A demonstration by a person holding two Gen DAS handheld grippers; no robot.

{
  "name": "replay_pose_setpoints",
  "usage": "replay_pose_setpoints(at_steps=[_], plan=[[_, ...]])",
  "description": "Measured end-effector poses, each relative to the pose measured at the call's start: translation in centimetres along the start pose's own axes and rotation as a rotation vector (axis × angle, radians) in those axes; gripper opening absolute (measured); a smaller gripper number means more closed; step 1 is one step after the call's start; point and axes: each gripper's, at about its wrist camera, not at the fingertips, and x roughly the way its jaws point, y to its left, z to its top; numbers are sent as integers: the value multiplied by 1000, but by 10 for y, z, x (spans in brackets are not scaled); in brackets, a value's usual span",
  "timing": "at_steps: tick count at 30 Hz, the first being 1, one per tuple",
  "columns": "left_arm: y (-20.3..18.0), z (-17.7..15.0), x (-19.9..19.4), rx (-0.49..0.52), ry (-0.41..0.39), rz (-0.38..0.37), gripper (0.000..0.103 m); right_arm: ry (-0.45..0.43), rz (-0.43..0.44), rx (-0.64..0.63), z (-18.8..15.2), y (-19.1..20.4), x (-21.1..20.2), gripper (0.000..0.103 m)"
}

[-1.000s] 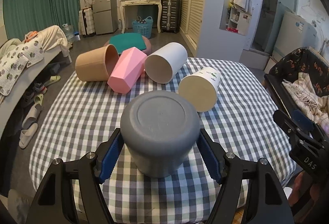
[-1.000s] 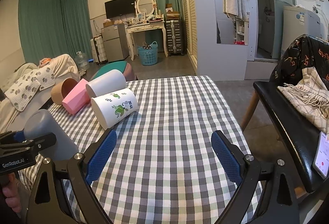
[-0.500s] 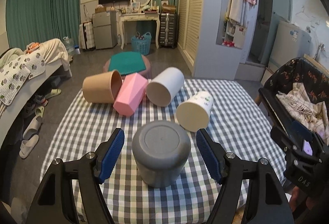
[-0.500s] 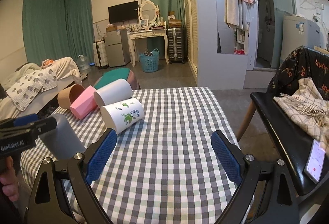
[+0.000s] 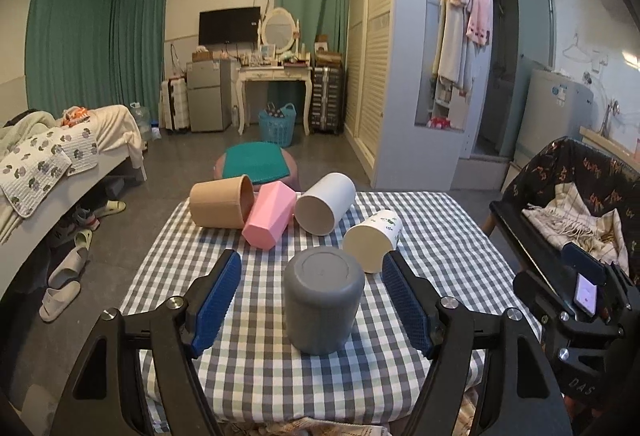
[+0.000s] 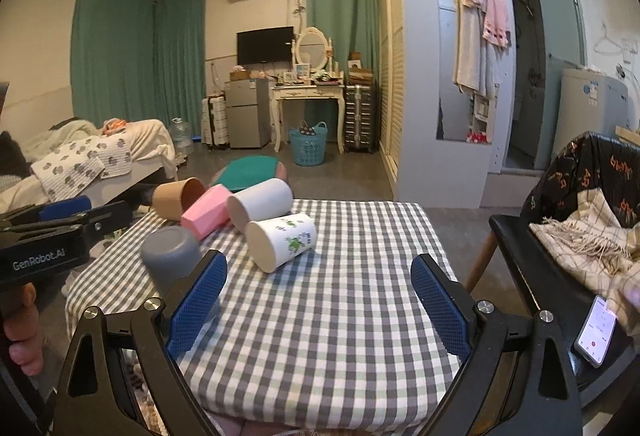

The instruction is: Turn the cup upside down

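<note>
A grey cup (image 5: 323, 299) stands upside down on the checked tablecloth (image 5: 432, 236), base up. My left gripper (image 5: 313, 298) is open, its blue pads well apart on either side of the cup and not touching it. The grey cup also shows in the right wrist view (image 6: 172, 261), partly behind my left pad. My right gripper (image 6: 318, 302) is open and empty over the checked tablecloth (image 6: 360, 292). A white cup with a green print (image 5: 374, 240) (image 6: 282, 242), a white cup (image 5: 325, 208), a pink faceted cup (image 5: 269, 220) and a tan cup (image 5: 221, 205) lie on their sides behind.
A black chair with a fringed blanket (image 6: 584, 240) and a phone (image 6: 596, 332) stands right of the table. A bed (image 5: 60, 172) and slippers (image 5: 60, 300) are on the left. A round stool with a green cushion (image 5: 256, 165) sits beyond the table's far edge.
My left gripper has opened, let go of the grey cup and drawn back and up from it. The cup stays upside down on the cloth. The right gripper has risen slightly.
</note>
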Motion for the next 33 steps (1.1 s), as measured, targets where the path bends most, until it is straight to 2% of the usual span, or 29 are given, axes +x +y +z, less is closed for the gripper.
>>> replay_pose_setpoints(at_steps=[6, 8, 10, 14, 16, 33], plan=[[11, -29, -13, -26, -32, 35, 80, -2, 27, -32, -14, 15, -14, 94], [15, -39, -16, -31, -44, 58, 89, -4, 32, -36, -18, 19, -16, 94], [20, -50, -20, -34, -64, 80, 89, -10, 35, -33, -23, 21, -19, 94], [23, -64, -25, -20, -70, 109, 90, -20, 28, -19, -34, 25, -22, 102], [25, -69, -28, -26, -70, 106, 91, -23, 20, -18, -38, 27, -23, 103], [27, -79, -42, -30, -87, 124, 91, -9, 13, -18, -47, 31, -32, 103]])
